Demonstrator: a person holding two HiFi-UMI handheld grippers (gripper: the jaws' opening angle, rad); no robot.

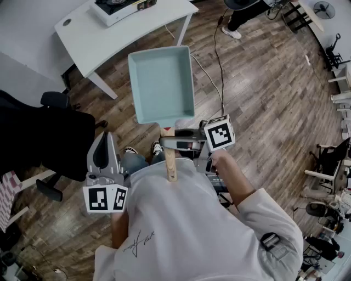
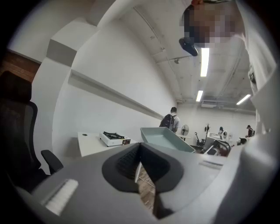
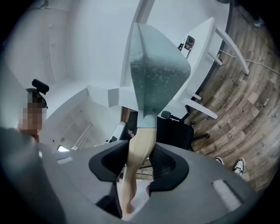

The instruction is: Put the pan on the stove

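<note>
Light teal square pan (image 1: pixel 162 85) with pale wooden handle (image 1: pixel 170 164): held in the air above the wood-plank floor (image 1: pixel 263 93), level in the head view, open side up, nothing in it. It is well apart from the white table (image 1: pixel 82 38) and not on the white tabletop gas stove (image 1: pixel 118 8), which sits at the table's far end. Right hand-held gripper (image 1: pixel 174 144) is clamped on the handle. The right gripper view shows the handle (image 3: pixel 138 153) running between the two dark pads with both pressing on it, and the pan (image 3: pixel 155 74) standing out beyond the jaws. The marker cube (image 1: pixel 220 133) sits just right of the grip point. Left hand-held gripper (image 1: pixel 104 156) is lower left in the head view, apart from the pan and pointing forward. Its own view (image 2: pixel 140 164) shows the pads brought together with nothing between them — only a sliver of floor below their contact line. That view also takes in the stove (image 2: pixel 114 138) on the table (image 2: pixel 89 144) ahead and the pan (image 2: pixel 166 139) to the right. A black office chair (image 1: pixel 49 131) stands to the left, beside the table. A thin cable (image 1: pixel 216 66) trails over the floor right of the pan.
</note>
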